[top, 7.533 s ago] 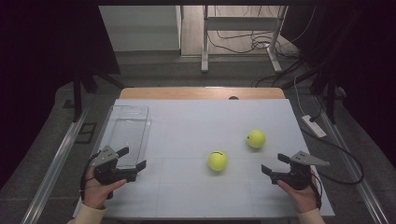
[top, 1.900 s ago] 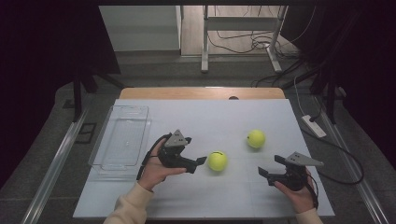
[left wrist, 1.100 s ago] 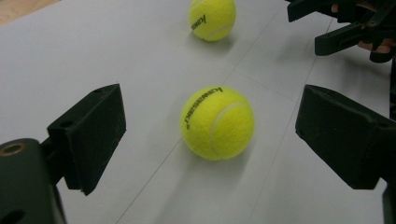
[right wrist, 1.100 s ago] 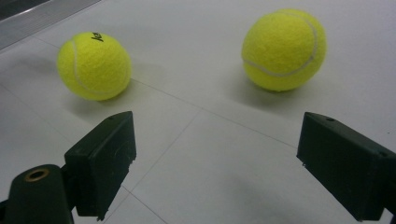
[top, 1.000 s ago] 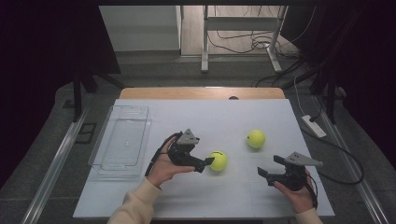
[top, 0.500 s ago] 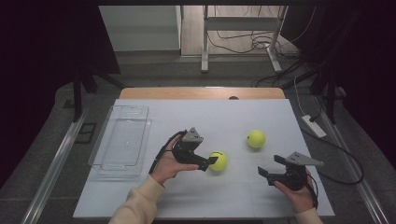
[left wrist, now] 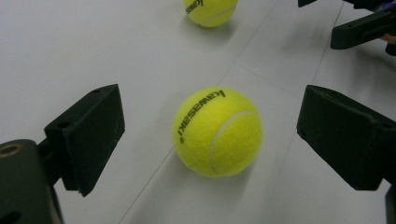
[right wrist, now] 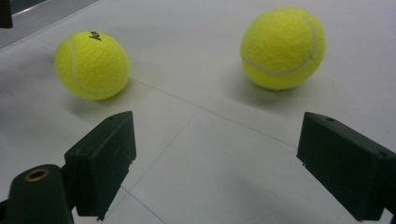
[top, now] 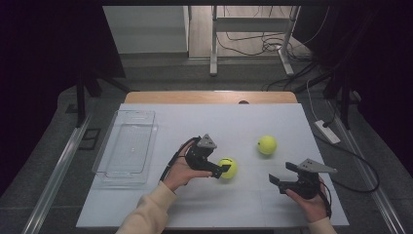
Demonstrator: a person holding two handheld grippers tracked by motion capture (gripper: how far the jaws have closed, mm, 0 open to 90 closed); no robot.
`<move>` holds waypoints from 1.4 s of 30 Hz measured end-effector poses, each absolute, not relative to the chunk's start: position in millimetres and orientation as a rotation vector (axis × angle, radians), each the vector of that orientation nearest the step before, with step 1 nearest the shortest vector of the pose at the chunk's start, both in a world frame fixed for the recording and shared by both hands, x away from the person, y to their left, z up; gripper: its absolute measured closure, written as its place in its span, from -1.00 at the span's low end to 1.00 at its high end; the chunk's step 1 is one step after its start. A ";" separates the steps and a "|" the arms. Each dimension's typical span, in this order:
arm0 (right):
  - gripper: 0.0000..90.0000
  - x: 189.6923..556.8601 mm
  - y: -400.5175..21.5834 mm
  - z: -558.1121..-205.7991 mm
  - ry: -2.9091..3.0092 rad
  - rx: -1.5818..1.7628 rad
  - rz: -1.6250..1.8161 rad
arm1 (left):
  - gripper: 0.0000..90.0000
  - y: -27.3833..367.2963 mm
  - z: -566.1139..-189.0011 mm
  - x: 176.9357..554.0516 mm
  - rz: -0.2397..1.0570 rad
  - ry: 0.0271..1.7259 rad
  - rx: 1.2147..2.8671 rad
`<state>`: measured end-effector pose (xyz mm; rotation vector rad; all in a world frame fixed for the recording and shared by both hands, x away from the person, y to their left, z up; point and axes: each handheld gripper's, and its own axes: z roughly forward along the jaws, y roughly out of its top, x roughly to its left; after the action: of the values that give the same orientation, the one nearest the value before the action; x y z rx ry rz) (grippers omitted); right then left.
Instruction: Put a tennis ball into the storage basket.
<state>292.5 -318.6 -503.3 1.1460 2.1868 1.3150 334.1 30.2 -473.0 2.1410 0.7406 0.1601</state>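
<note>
**Ball between spread jaws**

A fuzzy yellow tennis ball printed "kawasaki" rests on the white tabletop, between the left gripper's two black jaws, which stand wide and clear of it. A second yellow tennis ball lies farther off at the top edge.

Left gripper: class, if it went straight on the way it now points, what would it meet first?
Most likely the nearer tennis ball, lying centred between the open jaws of the left gripper, apparently untouched.

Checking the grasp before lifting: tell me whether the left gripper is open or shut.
Open. The left gripper has its fingers spread wide on either side of the near tennis ball, touching neither side.
</note>
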 end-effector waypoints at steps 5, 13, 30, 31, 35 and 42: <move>-0.75 292.3 -318.8 -503.1 2.185 1.145 1.318 | -0.81 23.7 -478.0 336.7 0.157 0.746 2.166; -0.75 292.5 -318.4 -503.4 2.189 1.145 1.312 | -0.81 14.7 -484.7 339.5 0.144 0.739 2.192; -0.75 292.6 -318.2 -503.7 2.190 1.151 1.307 | -0.82 6.4 -497.6 347.1 0.102 0.752 2.238; -0.75 292.6 -318.2 -503.7 2.190 1.151 1.307 | -0.82 6.4 -497.6 347.1 0.102 0.752 2.238; -0.75 292.5 -318.2 -503.7 2.190 1.151 1.308 | -0.81 4.7 -499.4 348.2 0.101 0.757 2.247; -0.75 292.7 -318.2 -504.0 2.192 1.150 1.305 | -0.76 3.2 -502.3 349.2 0.099 0.757 2.256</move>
<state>292.7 -318.2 -504.0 1.1501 2.1922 1.3050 349.2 3.2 -502.3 2.2561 0.7566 0.0989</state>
